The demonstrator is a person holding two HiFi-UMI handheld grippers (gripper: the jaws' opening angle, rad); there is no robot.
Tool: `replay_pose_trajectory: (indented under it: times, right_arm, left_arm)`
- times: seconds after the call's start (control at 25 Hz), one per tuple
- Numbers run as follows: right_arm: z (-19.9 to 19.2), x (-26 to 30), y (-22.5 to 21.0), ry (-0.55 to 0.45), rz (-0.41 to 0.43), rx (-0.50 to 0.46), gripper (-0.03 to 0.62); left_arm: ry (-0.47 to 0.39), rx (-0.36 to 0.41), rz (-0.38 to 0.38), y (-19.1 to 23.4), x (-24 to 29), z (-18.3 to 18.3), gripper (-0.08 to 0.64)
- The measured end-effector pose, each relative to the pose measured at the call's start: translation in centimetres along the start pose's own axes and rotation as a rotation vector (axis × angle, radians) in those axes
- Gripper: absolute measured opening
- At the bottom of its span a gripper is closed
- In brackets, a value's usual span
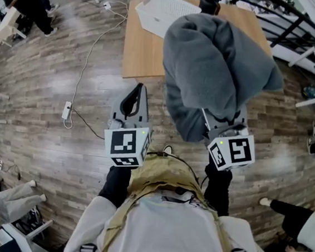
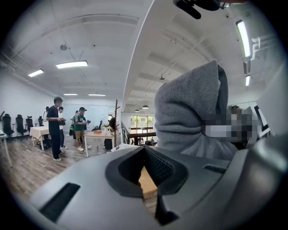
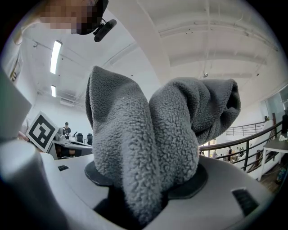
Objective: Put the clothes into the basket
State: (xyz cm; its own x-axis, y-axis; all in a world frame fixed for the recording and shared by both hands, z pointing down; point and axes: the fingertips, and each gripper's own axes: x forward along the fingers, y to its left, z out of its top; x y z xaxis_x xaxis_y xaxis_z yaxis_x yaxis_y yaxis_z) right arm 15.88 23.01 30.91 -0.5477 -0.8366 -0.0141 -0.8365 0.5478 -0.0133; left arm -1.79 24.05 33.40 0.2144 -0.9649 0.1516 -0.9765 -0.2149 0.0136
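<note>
Wood-plank floor [image 1: 32, 93], pale wooden table [image 1: 142, 54], ceiling strip lights [image 2: 72, 64].

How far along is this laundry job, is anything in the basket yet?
Done: nothing visible yet; the white basket on the table shows no clothes. In hand: the right gripper is clamped on a grey fleece garment, held up in the air. The left gripper is shut and empty. Left: carry the garment over and drop it in.

Grey fleece [image 1: 219, 67], white basket [image 1: 164, 11], wooden table [image 1: 142, 54]
</note>
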Motion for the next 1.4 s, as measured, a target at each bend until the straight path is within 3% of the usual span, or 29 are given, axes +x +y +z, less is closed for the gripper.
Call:
replay_pose_trajectory:
  times: [0.32, 0.6, 0.88, 1.4]
  right_arm:
    - [-0.8, 1.5, -1.0, 0.006, 0.008, 0.016, 0.311]
    - [-1.2, 4.7, -2.1, 0.005, -0.018, 0.010, 0.311]
    - [-0.3, 10.7, -4.2, -0.014, -0.035, 0.007, 0.311]
    - [-1.1, 24.1, -7.5, 0.030, -0.047, 0.019, 0.311]
  left_arm:
    - [-0.003, 0.018, -0.001, -0.3, 1.6, -0.1, -0.002]
    - [-0.017, 0.006, -0.037, 1.0, 6.2, 0.7, -0.002]
    - [-0.061, 0.008, -0.066, 3.4, 12.2, 3.1, -0.002]
    - [-0.026, -0.006, -0.099, 9.8, 24.2, 4.8, -0.002]
